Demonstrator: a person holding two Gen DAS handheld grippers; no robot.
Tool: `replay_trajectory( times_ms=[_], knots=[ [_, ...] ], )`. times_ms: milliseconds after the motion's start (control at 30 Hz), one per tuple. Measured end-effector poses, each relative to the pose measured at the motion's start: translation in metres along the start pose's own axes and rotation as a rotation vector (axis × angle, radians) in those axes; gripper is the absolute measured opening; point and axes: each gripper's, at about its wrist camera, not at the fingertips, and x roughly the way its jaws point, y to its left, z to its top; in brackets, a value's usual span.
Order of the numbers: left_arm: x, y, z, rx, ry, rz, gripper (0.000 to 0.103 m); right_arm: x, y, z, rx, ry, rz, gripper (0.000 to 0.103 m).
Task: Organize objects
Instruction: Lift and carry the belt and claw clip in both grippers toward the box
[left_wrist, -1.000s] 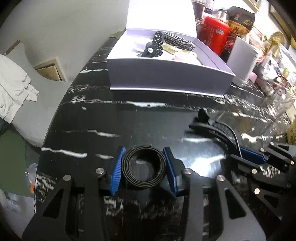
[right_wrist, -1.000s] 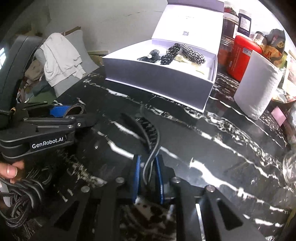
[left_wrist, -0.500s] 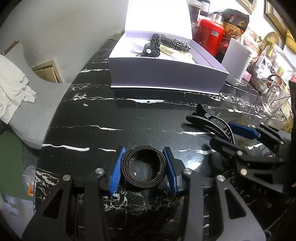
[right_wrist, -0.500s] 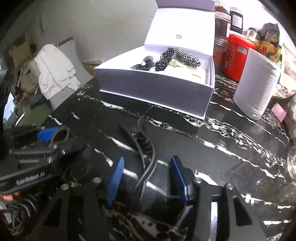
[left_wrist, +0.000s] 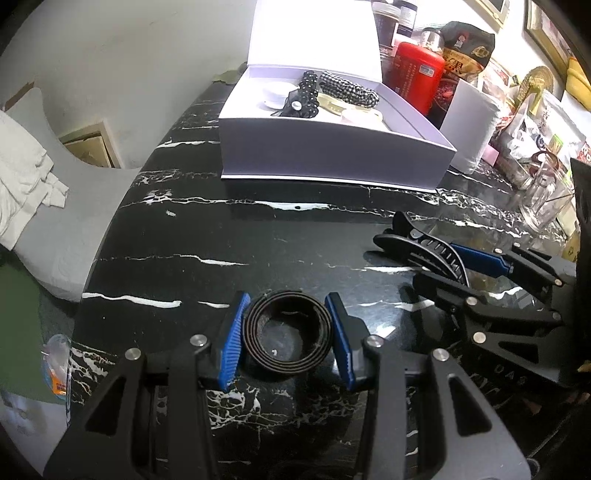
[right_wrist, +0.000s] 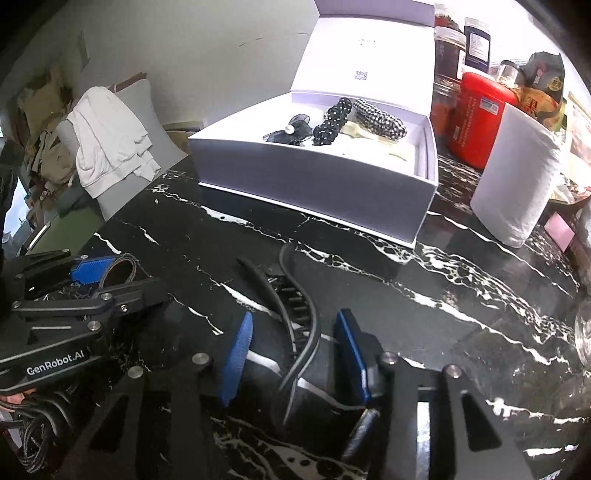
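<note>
L gripper (left_wrist: 288, 334) clamps belt coil (left_wrist: 288, 332); R gripper (right_wrist: 295, 354) just narrowed, loose round hair clip (right_wrist: 295, 314).

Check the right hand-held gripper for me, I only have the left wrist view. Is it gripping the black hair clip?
Observer: No. The black hair clip lies between the pads of the right hand-held gripper with a gap on each side. The jaws have just been closing in a little.
Operator: Anything on the left one I can't see?
Observer: The left hand-held gripper, shut on the coiled strap, has GenRobot.AI lettering on its side.
Operator: And the box lid?
Observer: A small QR code is printed inside the raised lid of the white box.
</note>
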Motion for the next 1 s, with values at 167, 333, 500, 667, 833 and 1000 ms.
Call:
replay_trajectory(
  times_ms=[167, 333, 500, 667, 833, 1000],
  knots=[
    [-0.001, 0.002, -0.001, -0.021, -0.006, 0.0, 0.04, -0.002, 0.001, -0.001, -0.001, -0.004, -0.011, 0.032],
    [-0.001, 0.002, -0.001, -0.018, 0.006, 0.006, 0.04, -0.005, 0.001, -0.005, 0.013, -0.008, -0.018, 0.02],
    [-0.004, 0.004, -0.003, -0.033, 0.018, 0.016, 0.04, -0.01, 0.01, -0.011, 0.003, -0.008, 0.021, 0.02],
    [-0.009, 0.009, -0.008, -0.062, 0.03, 0.027, 0.04, -0.015, 0.019, -0.016, -0.021, 0.0, 0.043, 0.02],
    [-0.017, 0.014, -0.013, -0.064, 0.031, 0.044, 0.04, -0.018, 0.025, -0.019, -0.03, 0.016, 0.071, 0.02],
    [-0.025, 0.017, -0.015, -0.066, 0.021, 0.054, 0.04, -0.023, 0.033, -0.02, -0.052, 0.013, 0.087, 0.02]
  ],
)
